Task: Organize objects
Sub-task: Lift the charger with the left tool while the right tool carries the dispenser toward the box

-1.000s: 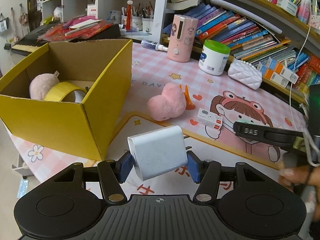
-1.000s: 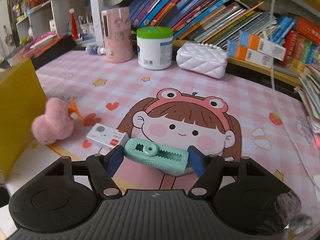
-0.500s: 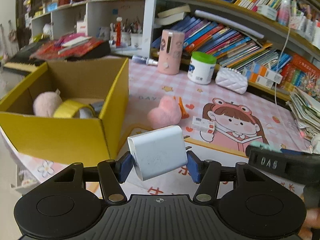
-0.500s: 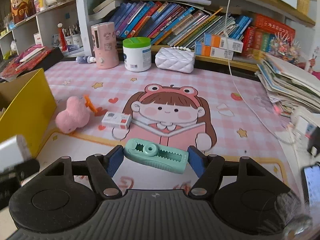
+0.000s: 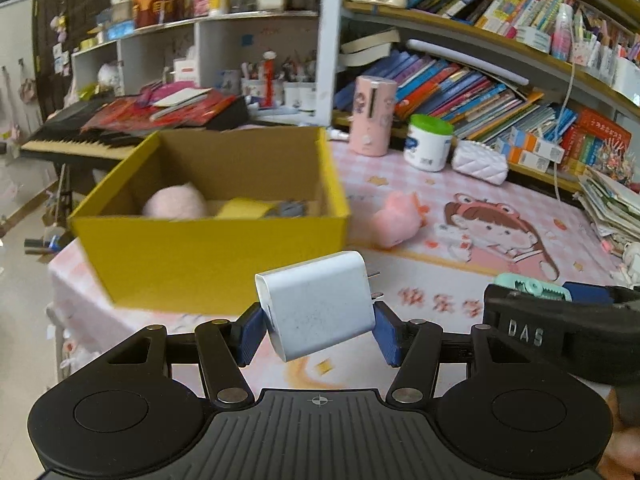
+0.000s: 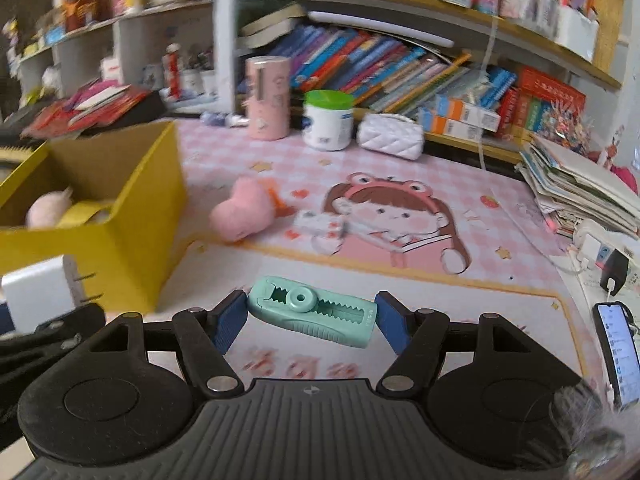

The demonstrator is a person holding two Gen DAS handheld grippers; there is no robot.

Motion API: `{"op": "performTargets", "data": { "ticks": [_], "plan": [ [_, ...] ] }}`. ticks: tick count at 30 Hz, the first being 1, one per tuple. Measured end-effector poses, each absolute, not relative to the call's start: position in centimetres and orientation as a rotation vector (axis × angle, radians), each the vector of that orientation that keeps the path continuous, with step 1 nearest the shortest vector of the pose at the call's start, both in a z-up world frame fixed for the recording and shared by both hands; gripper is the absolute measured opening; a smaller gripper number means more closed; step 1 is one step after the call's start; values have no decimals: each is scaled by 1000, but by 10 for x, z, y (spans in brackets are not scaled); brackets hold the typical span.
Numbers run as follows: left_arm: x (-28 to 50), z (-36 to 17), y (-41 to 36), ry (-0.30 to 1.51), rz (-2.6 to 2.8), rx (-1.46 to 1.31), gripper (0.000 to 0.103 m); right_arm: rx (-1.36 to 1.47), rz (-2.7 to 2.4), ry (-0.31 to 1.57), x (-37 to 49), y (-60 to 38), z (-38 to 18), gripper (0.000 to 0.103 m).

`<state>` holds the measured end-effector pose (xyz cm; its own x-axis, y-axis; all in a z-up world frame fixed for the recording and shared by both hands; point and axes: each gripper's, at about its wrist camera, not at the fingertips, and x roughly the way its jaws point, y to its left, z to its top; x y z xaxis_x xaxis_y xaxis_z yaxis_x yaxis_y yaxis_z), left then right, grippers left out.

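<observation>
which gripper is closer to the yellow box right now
Left. The left gripper, holding the white charger, is just before the yellow box; the right gripper is farther to its right.

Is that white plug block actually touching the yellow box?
Apart. In the left wrist view the white charger is clamped in the left gripper, held in the air short of the yellow box.

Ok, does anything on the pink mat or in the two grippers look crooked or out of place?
The charger sits tilted in the left gripper, and the green clip lies slanted in the right gripper. A pink plush and a small white box lie loose on the mat, outside the yellow box.
</observation>
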<state>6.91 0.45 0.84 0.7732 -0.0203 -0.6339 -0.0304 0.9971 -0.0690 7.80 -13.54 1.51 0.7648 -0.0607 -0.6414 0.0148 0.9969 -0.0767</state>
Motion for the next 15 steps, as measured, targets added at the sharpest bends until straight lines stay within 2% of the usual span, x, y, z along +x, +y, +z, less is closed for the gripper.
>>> {"op": "performTargets", "data": {
  "ticks": [15],
  "plan": [
    [-6, -10, 101, 732, 90, -48, 56, -100, 17, 750, 6, -29, -10, 68]
  ]
}}
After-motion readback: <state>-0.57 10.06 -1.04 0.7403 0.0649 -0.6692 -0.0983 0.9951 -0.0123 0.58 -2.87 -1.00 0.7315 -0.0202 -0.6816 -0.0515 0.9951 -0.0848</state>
